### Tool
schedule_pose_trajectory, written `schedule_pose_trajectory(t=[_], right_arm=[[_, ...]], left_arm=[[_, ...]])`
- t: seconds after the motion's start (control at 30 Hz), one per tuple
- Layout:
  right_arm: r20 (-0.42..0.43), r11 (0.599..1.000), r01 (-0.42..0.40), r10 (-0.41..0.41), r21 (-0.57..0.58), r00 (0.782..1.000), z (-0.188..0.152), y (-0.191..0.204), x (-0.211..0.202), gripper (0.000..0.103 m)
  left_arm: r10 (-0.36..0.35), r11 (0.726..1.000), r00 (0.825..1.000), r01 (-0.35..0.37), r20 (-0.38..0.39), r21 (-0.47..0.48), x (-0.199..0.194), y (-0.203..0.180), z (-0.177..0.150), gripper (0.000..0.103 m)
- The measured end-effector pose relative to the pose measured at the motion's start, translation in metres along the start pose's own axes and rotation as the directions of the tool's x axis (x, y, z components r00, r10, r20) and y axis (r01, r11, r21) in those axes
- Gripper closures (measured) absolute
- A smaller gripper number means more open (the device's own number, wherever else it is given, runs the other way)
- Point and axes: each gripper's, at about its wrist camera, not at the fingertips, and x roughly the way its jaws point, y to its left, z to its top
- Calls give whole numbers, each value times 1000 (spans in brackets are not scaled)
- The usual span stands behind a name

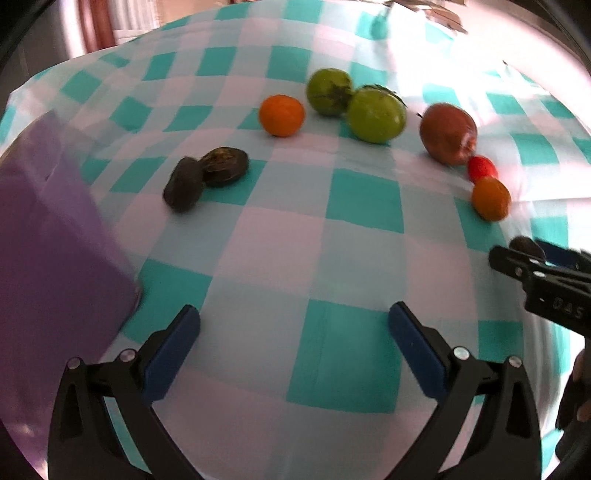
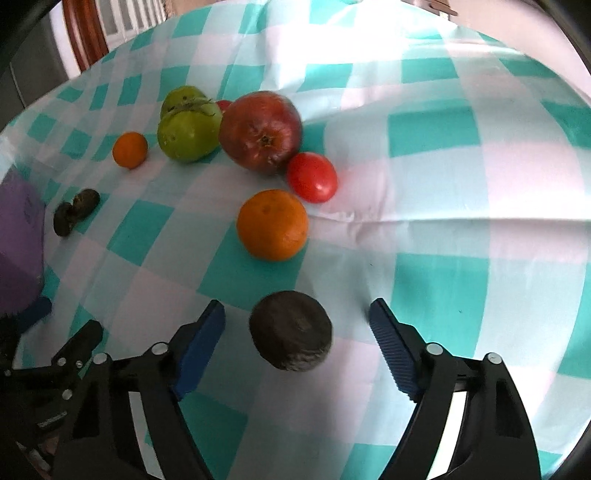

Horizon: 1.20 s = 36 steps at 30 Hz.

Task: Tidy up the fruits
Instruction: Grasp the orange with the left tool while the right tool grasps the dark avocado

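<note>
Fruits lie on a teal-and-white checked tablecloth (image 1: 362, 206). My right gripper (image 2: 297, 325) is open, its fingers on either side of a dark round fruit (image 2: 291, 336) on the cloth. Beyond it lie an orange (image 2: 272, 224), a red tomato (image 2: 312, 177), a red apple (image 2: 260, 132), two green fruits (image 2: 188, 127), a small orange (image 2: 130, 150) and two dark dates (image 2: 75, 216). My left gripper (image 1: 293, 325) is open and empty over bare cloth. The left wrist view shows the dates (image 1: 205, 177), small orange (image 1: 281, 115), green fruits (image 1: 375, 114) and apple (image 1: 447, 133).
A purple box (image 1: 55, 266) stands at the left, close to my left gripper; it also shows in the right wrist view (image 2: 18, 236). The right gripper (image 1: 524, 258) enters the left wrist view at the right edge. A wooden chair back (image 2: 86, 33) stands beyond the table.
</note>
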Motion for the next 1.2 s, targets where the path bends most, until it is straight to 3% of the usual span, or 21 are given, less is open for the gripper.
schedule_pose_trajectory(t=[0.1, 0.13, 0.23, 0.47, 0.6, 0.7, 0.77, 0.9, 1.0, 1.2], right_arm=[[10, 1000, -9, 9, -20, 1000, -3, 4, -5, 52], [9, 1000, -7, 7, -11, 1000, -5, 3, -7, 63], [5, 1000, -18, 17, 26, 1000, -15, -7, -15, 65], [-10, 997, 7, -7, 72, 1000, -60, -34, -43, 65], [-31, 995, 10, -7, 103, 1000, -80, -50, -56, 65], [-38, 994, 8, -3, 110, 999, -88, -58, -63, 65], [-43, 994, 5, -1, 112, 999, -92, -63, -65, 65], [-48, 994, -1, 6, 109, 999, -98, -72, -70, 65], [-50, 996, -16, 21, 88, 999, -101, -75, -74, 65], [-70, 996, -85, 87, 25, 994, -104, -77, -81, 65]], left_arm=[[-19, 996, 1000, 21, -15, 84, 2, -8, 9, 5], [-37, 994, 999, 39, -18, 107, 3, -12, 12, 13], [-118, 979, 992, 123, -45, 159, 8, -32, 27, 30], [-261, 938, 964, 264, -46, 224, 17, -103, 68, 33], [-272, 933, 961, 278, -54, 230, 31, -138, 81, 33], [-265, 931, 960, 278, -87, 238, 44, -157, 90, 40], [-236, 931, 970, 244, -65, 271, 47, -168, 91, 43], [-219, 929, 974, 224, -49, 294, 56, -184, 96, 61], [-237, 934, 969, 248, -72, 259, 61, -189, 102, 61], [-180, 957, 981, 192, -74, 218, 43, -180, 77, 61]])
